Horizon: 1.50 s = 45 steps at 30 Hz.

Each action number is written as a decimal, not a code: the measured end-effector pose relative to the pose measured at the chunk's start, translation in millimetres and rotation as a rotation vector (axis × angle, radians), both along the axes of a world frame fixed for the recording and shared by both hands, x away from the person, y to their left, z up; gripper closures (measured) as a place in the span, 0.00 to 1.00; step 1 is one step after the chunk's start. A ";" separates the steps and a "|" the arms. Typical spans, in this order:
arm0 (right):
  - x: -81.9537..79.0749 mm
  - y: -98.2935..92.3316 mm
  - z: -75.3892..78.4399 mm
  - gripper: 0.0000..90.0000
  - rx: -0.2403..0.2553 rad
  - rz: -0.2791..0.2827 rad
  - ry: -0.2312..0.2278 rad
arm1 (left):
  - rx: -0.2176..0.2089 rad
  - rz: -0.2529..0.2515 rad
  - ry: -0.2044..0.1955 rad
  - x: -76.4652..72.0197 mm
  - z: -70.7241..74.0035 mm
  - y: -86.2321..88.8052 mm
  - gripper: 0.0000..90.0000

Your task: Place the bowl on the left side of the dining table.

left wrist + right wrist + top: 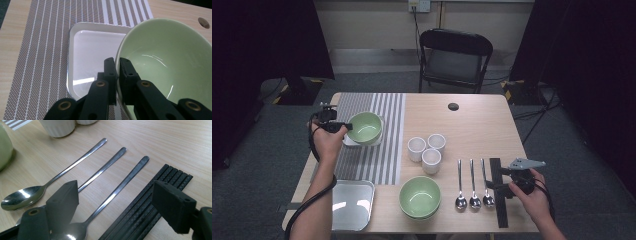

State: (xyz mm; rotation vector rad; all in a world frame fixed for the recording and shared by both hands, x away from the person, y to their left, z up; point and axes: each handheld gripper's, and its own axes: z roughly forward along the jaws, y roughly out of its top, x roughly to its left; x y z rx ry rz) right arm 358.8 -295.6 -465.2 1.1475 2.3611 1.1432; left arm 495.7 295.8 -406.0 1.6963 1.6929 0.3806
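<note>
My left gripper (348, 126) (117, 62) is shut on the near rim of a pale green bowl (366, 126) (165, 57). The bowl is tilted over a white square plate (349, 141) (92, 55) on the striped placemat (372, 160) (42, 37). At the table's right front, my right gripper (499, 184) (115, 190) stands open with its jaws wide apart. They straddle the rightmost of three spoons (473, 187) (75, 165) and the edge of a bundle of black chopsticks (497, 195) (150, 202), gripping neither.
A second green bowl (420, 196) sits at the front centre. Three white cups (427, 149) cluster mid-table and a metal tray (352, 204) lies front left. A black chair (454, 57) stands behind the far edge.
</note>
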 end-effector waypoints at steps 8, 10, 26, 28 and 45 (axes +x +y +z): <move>-0.4 -0.5 -0.5 0.24 0.001 -0.009 0.006 | 0.000 0.012 0.006 5.2 -2.8 0.6 0.95; -0.5 -0.6 -0.6 0.24 0.002 -0.009 0.007 | -0.004 0.010 0.004 6.6 -3.0 1.4 0.95; 0.1 -2.0 -1.5 0.24 0.008 -0.017 0.012 | -0.006 0.026 0.014 18.4 -8.5 4.2 0.95; -0.1 -2.6 -1.4 0.24 0.010 -0.021 0.014 | -0.007 0.033 0.013 20.2 -8.4 3.1 0.95; -0.5 -2.9 -1.9 0.24 0.012 -0.025 0.018 | -0.010 0.049 0.023 28.1 -10.2 8.4 0.95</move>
